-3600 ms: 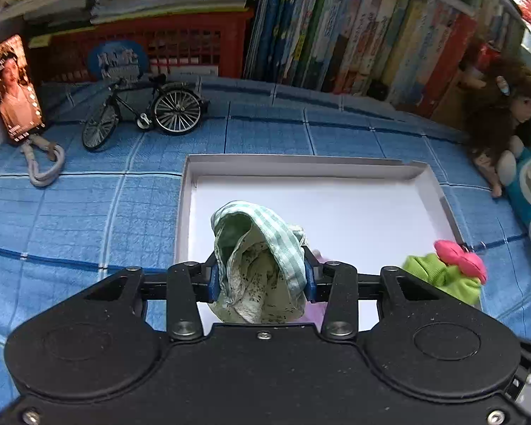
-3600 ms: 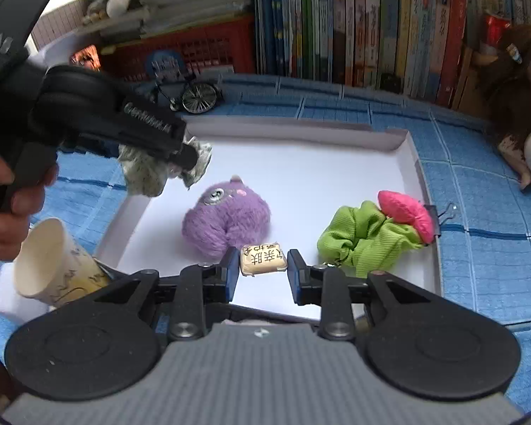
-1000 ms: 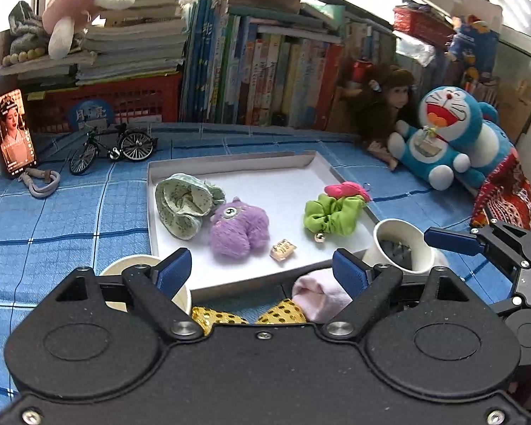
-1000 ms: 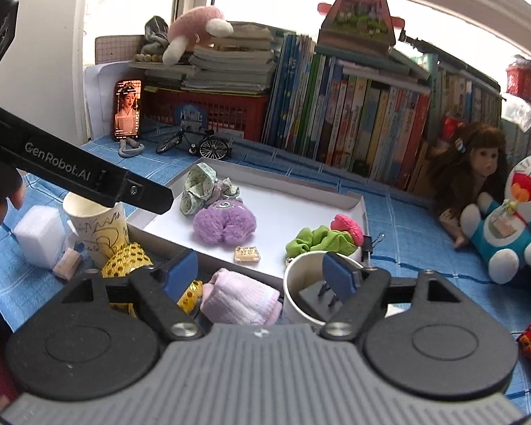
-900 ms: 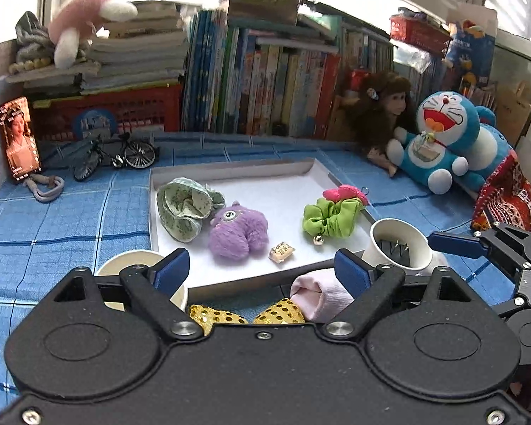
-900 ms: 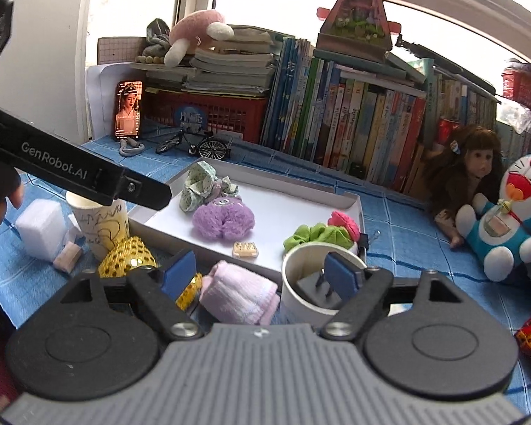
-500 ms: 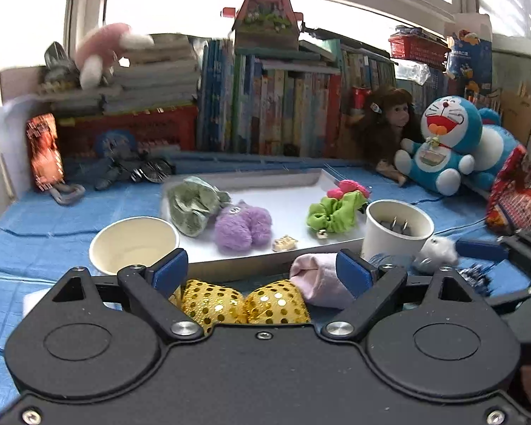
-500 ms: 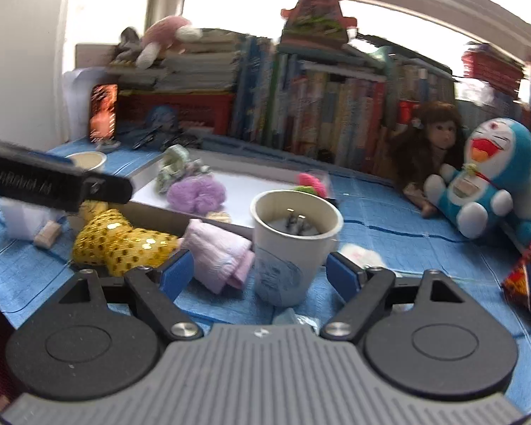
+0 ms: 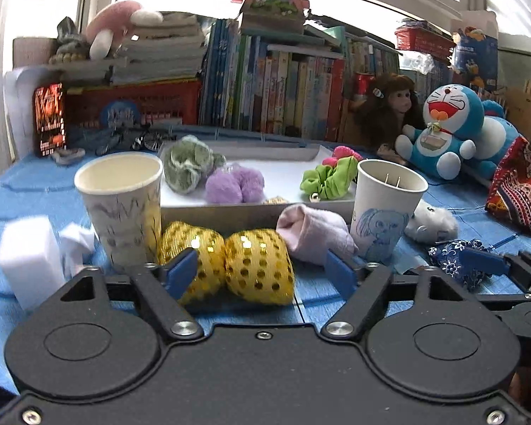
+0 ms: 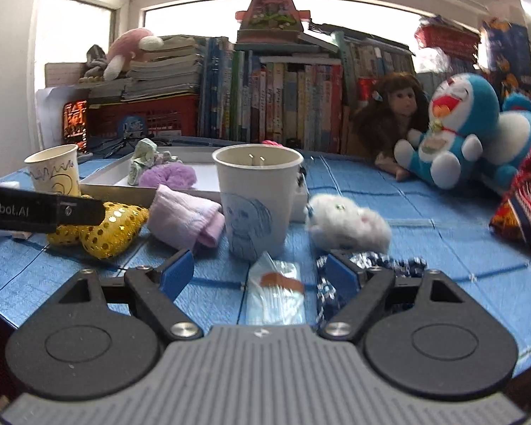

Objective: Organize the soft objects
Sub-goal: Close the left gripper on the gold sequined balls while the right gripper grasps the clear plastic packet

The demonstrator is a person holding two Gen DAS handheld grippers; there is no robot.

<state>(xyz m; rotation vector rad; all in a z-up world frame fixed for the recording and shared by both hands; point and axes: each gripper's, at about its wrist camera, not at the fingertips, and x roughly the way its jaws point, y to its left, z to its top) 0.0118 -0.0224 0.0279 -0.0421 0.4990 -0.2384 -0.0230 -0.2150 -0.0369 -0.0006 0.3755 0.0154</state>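
**Soft toys half sorted, gold bow next in line**

Soft things already sit in the white tray [image 9: 237,209]: a green cloth bundle [image 9: 189,166], a purple plush [image 9: 233,184] and a green scrunchie [image 9: 327,180], grouped there presumably because the tray is the collecting place. In the left wrist view, the gold sequin bow [image 9: 230,265] lies on the blue cloth just in front of the tray wall, with a pink rolled sock [image 9: 315,233] touching its right side. The left gripper [image 9: 262,274] is low behind the bow, its jaws closing with the bow between them; the left pad overlaps the bow's left lobe, but the right pad stands clear of it, so I judge nothing is pinched yet. Two paper cups flank the pair, the near-left cup [image 9: 120,205] close enough to be knocked.

From the right wrist view, the right gripper [image 10: 260,272] is spread wide over a small clear packet [image 10: 276,290], which lies loose between the pads without contact. A dark blue floral scrunchie [image 10: 371,262] rests at the right pad, and a white fluffy toy [image 10: 347,223] sits beyond it beside the drawn-on cup [image 10: 256,205]. That low, open stance suggests lining up for one of these soft items.
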